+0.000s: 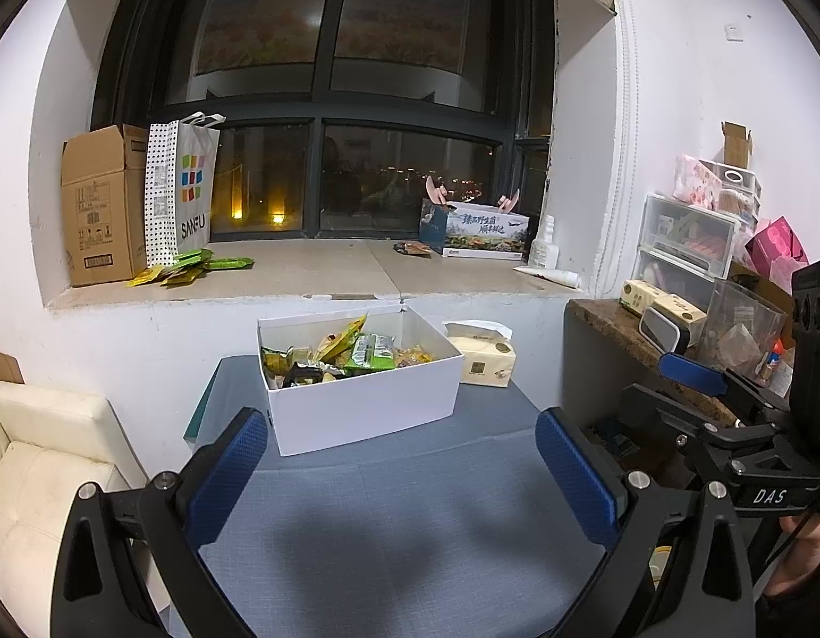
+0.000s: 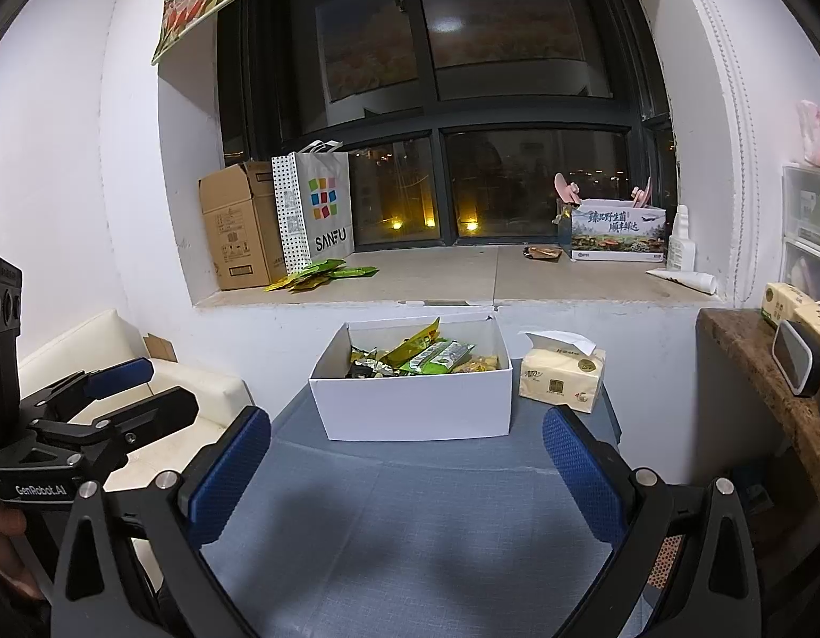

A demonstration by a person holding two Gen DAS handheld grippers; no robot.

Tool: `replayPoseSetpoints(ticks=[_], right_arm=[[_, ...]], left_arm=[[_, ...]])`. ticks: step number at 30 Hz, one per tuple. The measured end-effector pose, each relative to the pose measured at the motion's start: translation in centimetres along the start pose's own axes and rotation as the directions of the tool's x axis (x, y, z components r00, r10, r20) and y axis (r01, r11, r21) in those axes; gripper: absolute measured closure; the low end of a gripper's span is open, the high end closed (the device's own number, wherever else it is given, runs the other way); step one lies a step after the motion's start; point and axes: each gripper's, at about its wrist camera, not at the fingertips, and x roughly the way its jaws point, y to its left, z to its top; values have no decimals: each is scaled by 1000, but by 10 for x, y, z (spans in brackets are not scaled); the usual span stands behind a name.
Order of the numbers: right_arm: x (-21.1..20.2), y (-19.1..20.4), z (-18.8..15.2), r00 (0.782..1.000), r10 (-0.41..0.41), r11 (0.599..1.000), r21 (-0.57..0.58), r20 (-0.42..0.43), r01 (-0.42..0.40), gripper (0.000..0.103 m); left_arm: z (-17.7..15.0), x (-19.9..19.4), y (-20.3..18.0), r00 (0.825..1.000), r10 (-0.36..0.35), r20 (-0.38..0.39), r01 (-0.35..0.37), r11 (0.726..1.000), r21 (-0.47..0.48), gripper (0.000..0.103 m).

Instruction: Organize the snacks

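Observation:
A white open box stands at the far end of the blue-grey table, filled with mixed snack packets. More green and yellow packets lie on the windowsill's left part. A brown packet lies further right on the sill. My left gripper is open above the table, short of the box, with nothing between its fingers. My right gripper is likewise open and short of the box.
A tissue pack sits right of the box. On the sill stand a cardboard carton, a SANFU bag and a printed box. A cluttered brown counter is at the right, a white seat at the left.

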Motion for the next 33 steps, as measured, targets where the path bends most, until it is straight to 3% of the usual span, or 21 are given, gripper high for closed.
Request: replayPoseSetpoints(ticks=[33], right_arm=[[1, -2, -2, 1000, 6, 1000, -11, -4, -6, 0]], left_arm=[[1, -2, 2, 1000, 1, 2, -1, 1000, 14, 0]])
